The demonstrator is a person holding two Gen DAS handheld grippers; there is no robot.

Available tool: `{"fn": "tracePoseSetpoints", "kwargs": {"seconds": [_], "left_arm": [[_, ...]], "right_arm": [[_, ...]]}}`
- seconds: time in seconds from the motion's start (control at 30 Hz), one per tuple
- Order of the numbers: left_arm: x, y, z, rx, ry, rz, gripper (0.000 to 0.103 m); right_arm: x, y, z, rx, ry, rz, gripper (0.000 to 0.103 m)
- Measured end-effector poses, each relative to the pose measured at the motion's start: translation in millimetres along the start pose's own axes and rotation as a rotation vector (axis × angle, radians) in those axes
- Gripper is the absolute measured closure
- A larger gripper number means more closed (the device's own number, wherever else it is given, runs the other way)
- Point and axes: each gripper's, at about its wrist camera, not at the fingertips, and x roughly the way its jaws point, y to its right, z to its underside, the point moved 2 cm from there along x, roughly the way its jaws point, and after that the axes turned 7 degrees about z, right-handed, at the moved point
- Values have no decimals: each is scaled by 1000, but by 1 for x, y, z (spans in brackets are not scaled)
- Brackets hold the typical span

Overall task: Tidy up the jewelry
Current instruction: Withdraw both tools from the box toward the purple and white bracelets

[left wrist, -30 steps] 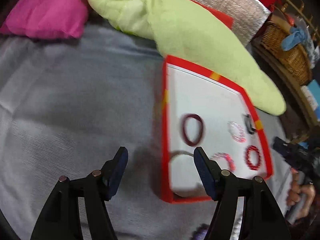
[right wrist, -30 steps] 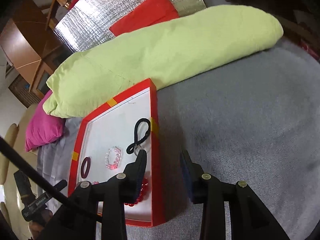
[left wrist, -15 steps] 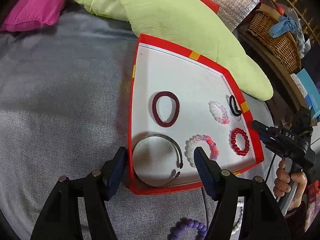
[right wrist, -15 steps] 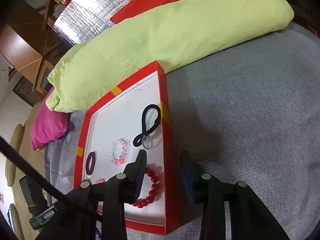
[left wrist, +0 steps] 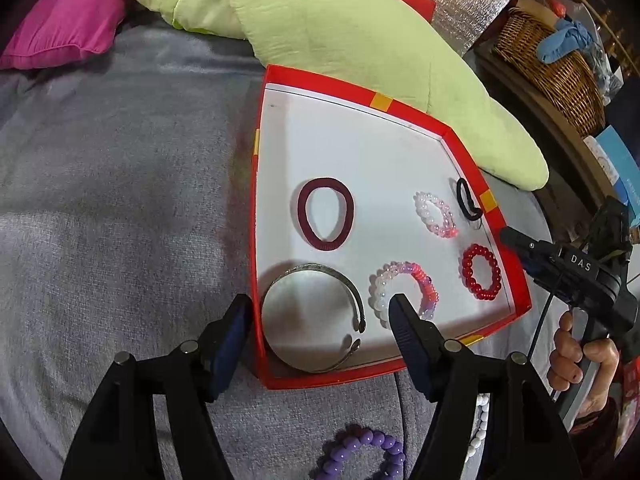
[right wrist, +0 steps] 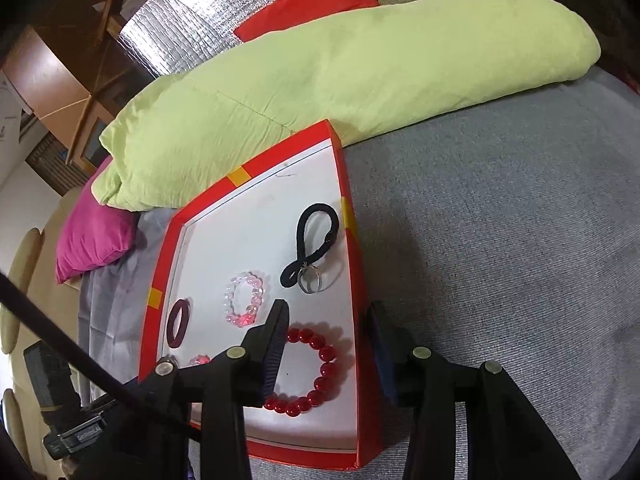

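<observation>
We're looking at a red cardboard tray (left wrist: 516, 276) with a smooth white floor, sitting on nubby grey fabric (left wrist: 120, 200). Lying inside: a thin metal cuff (left wrist: 316, 316), a fuzzy maroon hair tie (left wrist: 326, 218) and a glossy red bead bracelet (right wrist: 310, 372). The left gripper (left wrist: 320, 322) is hanging wide open over the cuff, gripping nothing – same for the right gripper (right wrist: 326, 344), spread across the tray's wall. Only the left view is showing the purple bead bracelet (left wrist: 362, 458) lying outside; only the right is showing a silver ring (right wrist: 310, 280).
</observation>
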Motion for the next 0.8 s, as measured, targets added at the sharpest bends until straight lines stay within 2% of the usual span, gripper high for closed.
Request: {"fn": "tracePoseSetpoints", "kwargs": {"seconds": [0.27,0.5,0.67,0.8], "left_arm": [[0,-2,-4,10,-8,-7,31],[-33,2,7,88,51,-97,31],[-63,10,30,165,101,-167,31],[-74,19,56,220,96,-200,31]], "right_arm": [[-3,1,-2,-1,8,-3,59],[-50,-3,-2,-73,146,62,59],[-79,-12,17,-131,167,42,59],[-91,-21,45,-180,139,20,59]]}}
